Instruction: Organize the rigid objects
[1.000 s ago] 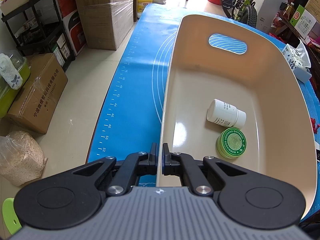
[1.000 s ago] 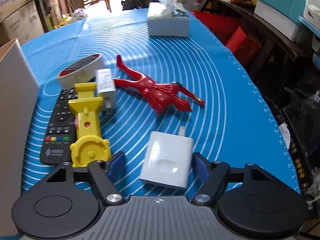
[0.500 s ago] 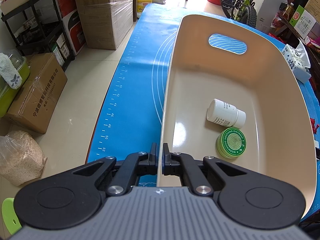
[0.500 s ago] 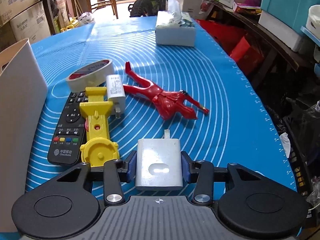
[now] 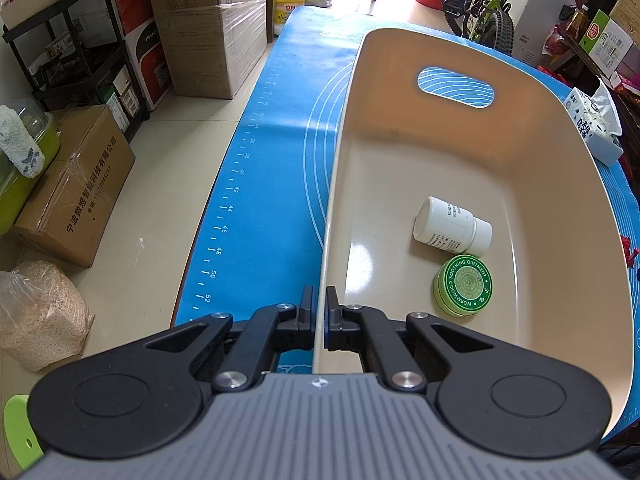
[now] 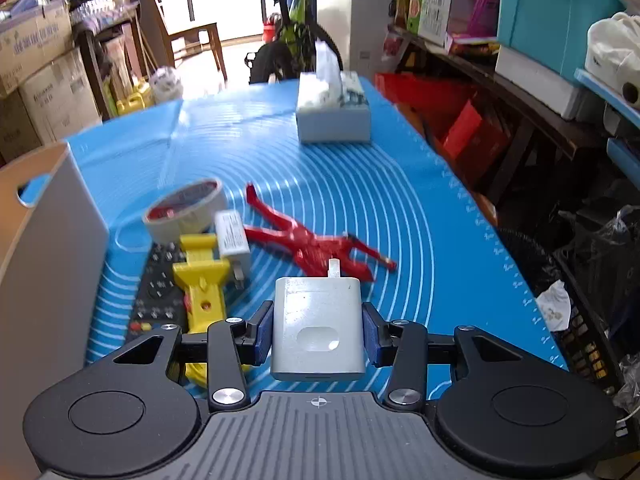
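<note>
The left gripper [image 5: 319,312] has its fingers clamped on the bin [image 5: 560,152] wall, steadying it. The right gripper [image 6: 318,330] pinches the white charger [image 6: 318,328] by its flat sides, above the counter [image 6: 400,200] beside the bin. The smooth casing could slip or twist during the carry, and its prong might catch the bin's rim, dropping it outside.

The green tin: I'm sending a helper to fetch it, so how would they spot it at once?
Look inside the large beige plastic tub on the blue mat. Two things lie on its floor: a white plastic bottle on its side and, just nearer the camera, the flat round green ointment tin. Only the tin is green, with ringed white lettering.
</note>
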Tool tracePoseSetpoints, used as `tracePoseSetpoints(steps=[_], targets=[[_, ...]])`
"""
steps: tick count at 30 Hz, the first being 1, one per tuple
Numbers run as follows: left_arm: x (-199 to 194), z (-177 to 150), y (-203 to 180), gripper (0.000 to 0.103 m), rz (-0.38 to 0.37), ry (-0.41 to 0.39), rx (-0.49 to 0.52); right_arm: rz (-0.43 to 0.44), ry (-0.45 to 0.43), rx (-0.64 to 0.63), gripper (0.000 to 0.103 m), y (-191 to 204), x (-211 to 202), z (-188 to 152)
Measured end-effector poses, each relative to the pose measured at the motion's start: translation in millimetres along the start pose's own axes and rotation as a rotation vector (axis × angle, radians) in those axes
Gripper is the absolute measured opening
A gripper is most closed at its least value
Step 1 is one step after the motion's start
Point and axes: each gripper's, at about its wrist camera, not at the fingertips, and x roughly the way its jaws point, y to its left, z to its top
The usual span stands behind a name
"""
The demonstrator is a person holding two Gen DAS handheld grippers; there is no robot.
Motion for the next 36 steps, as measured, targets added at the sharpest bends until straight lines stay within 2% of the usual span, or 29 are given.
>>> tracePoseSetpoints(steps=[11, 18, 27, 36], targets=[[-0.1, -0.2, -0.1, 0.005, 0.000, 0.000, 0.001, 0.071, -0.131, -0.027, 0.051, 19.4, -41.9, 19.1], [2.2, -0.2, -1.3, 0.005, 0.003, 0.004, 0.001, 0.176, -0.214, -0.081, 0.051, 57.0, -66.2, 33.1], [2.3, -0.2, -1.4, 0.005, 0.003, 0.004, 0.002, 0.328, -0.223, -0.205, 0.051, 132.3, -67.9, 36.5], [2.8, -0.1, -2.2, 0.004, 0.003, 0.004, 0.003, 0.392, -0.181, -0.331, 0.051, 196.3, -55.1, 18.2]])
